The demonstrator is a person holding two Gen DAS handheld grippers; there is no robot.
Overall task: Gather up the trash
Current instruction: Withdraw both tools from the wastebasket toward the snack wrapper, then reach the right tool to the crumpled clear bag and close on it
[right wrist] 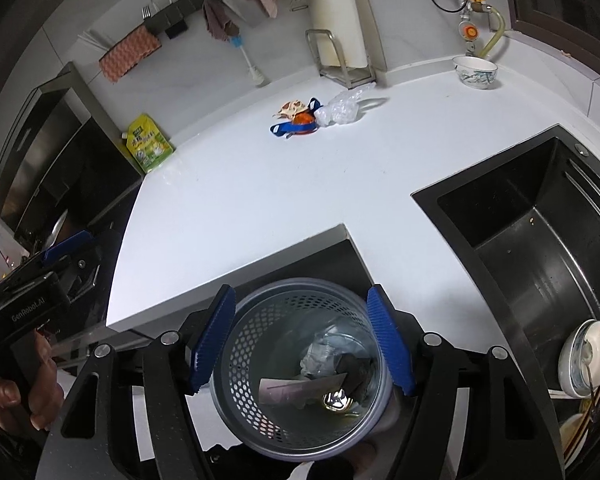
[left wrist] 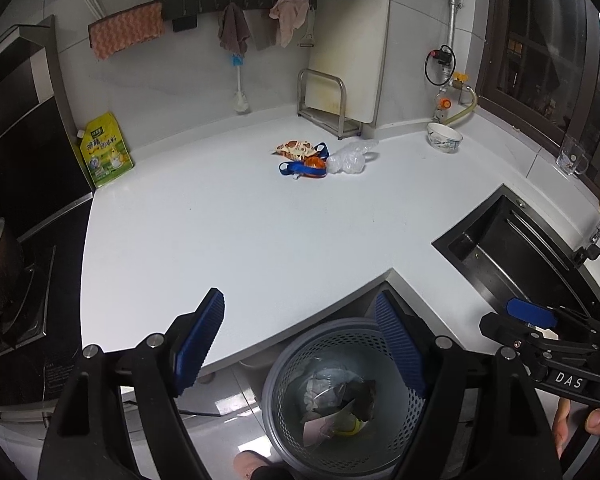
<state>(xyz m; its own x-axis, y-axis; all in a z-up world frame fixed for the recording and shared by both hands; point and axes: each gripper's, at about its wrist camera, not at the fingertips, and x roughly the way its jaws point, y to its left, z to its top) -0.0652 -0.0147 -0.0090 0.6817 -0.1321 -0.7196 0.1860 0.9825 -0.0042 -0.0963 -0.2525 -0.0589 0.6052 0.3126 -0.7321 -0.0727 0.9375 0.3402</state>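
Observation:
A small pile of trash lies at the back of the white counter (left wrist: 220,232): a patterned snack wrapper (left wrist: 296,148) (right wrist: 290,108), a blue and orange wrapper (left wrist: 304,168) (right wrist: 296,126) and a crumpled clear plastic bag (left wrist: 350,158) (right wrist: 340,108). On the floor below the counter's inner corner stands a grey perforated bin (left wrist: 332,340) (right wrist: 256,360) with paper and foil scraps (left wrist: 340,400) (right wrist: 324,372) inside. My left gripper (left wrist: 299,296) hangs open above the bin, with nothing between its blue pads. My right gripper (right wrist: 302,290) is open too, empty, framing the bin's mouth.
A black sink (right wrist: 540,240) is set into the counter at the right, with dishes (right wrist: 586,356) in it. A bowl (left wrist: 444,138), a glass mug (left wrist: 572,158), a cutting board rack (left wrist: 328,104) and a green pouch (left wrist: 106,156) stand along the back. A stove with a pot (left wrist: 0,268) is on the left.

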